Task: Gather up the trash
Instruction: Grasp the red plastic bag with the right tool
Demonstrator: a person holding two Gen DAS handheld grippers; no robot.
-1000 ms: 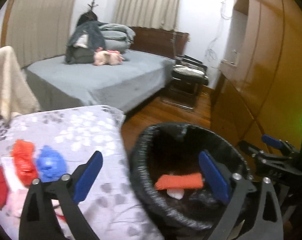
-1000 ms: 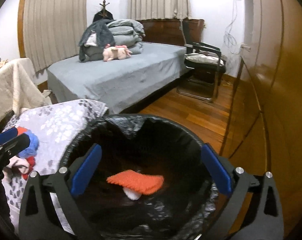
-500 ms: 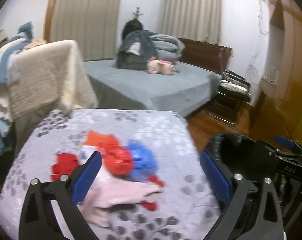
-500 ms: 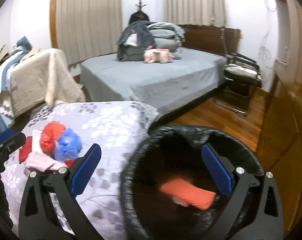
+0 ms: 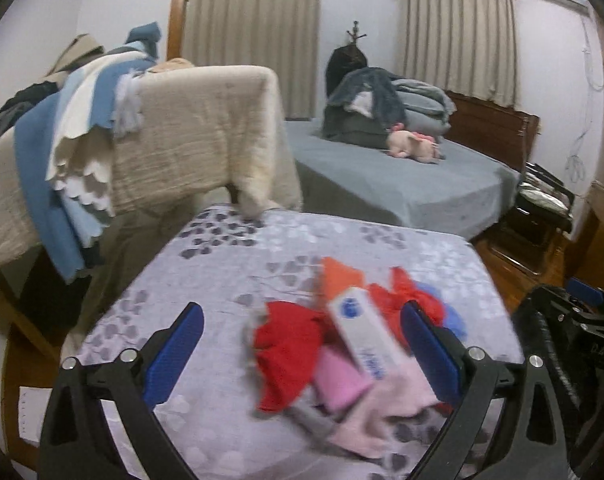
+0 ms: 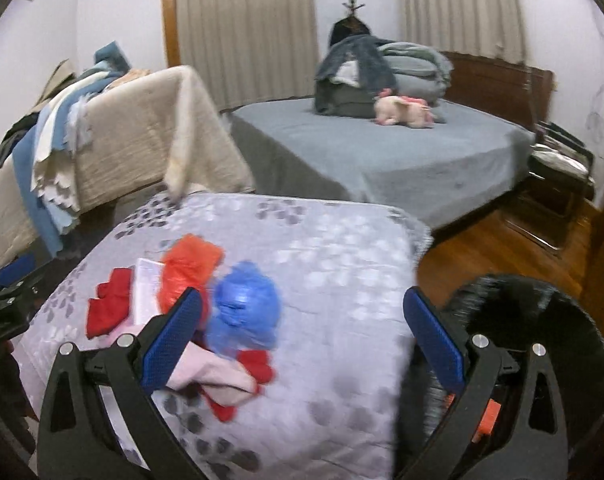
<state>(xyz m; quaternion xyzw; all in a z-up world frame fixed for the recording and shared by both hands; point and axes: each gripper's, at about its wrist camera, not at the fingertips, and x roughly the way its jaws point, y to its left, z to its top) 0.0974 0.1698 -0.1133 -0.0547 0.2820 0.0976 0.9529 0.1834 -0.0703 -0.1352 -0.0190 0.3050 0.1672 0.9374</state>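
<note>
A heap of trash lies on a table with a grey flowered cloth: a red scrap, a white box, a pink cloth, an orange bag and a blue bag. My left gripper is open and empty, its fingers either side of the heap, just above it. My right gripper is open and empty, over the cloth to the right of the blue bag. A bin with a black liner stands at the table's right side; an orange piece shows inside.
A chair draped with beige and blue towels stands behind the table. A grey bed with folded clothes and a pink plush toy is further back. A dark chair and wooden floor are on the right.
Both grippers have swung left, away from the bin and over the table. The heap of trash now lies between my left fingers. The bin has slid to the right edge of both views.
</note>
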